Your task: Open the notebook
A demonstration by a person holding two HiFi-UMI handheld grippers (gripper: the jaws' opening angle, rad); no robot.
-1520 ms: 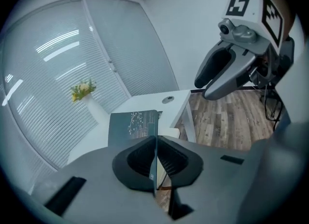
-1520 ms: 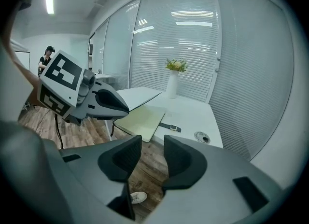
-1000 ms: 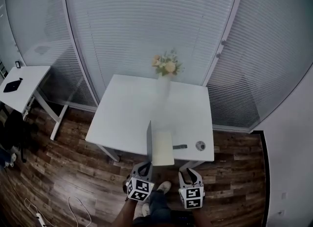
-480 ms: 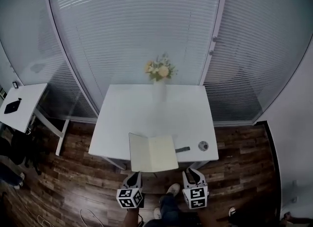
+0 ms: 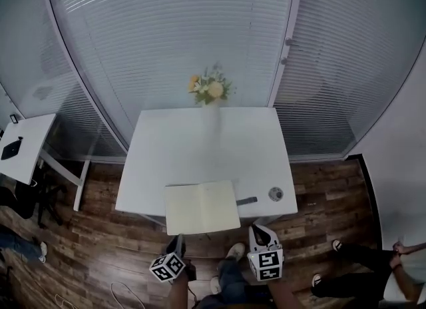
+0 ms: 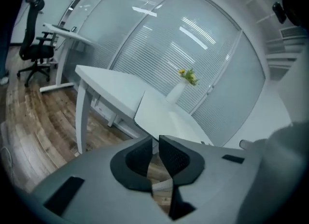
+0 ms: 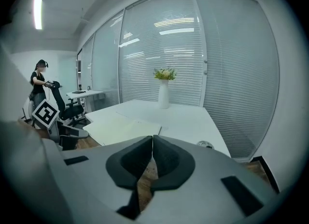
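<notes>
Room: an office with curved glass walls behind closed blinds, and a dark wood-plank floor.
Table: a white table (image 5: 200,148) stands in the middle of the head view. A vase of yellow flowers (image 5: 210,94) stands at its far edge.
Notebook: the notebook (image 5: 202,206) lies open and flat at the near edge of the table, with two pale, blank-looking pages facing up. Its near edge seems to reach slightly past the table edge.
Beside it: a small dark stick-shaped object (image 5: 246,201) lies just right of the notebook, and a small round object (image 5: 275,194) lies further right. I cannot tell what either one is.
Left gripper: the left gripper (image 5: 178,242) hangs below the near table edge, apart from the notebook. Its jaws are opening, showing only a narrow slit with nothing but floor between them.
Right gripper: the right gripper (image 5: 259,232) is also off the table, near the corner. Its pads are pressed together on nothing.
Done: the cover is turned right over and the pages rest level, so the opening looks complete.
Left to do: nothing, as far as I can judge. Neither gripper touches the book, and it seems to stay open by itself.
</notes>
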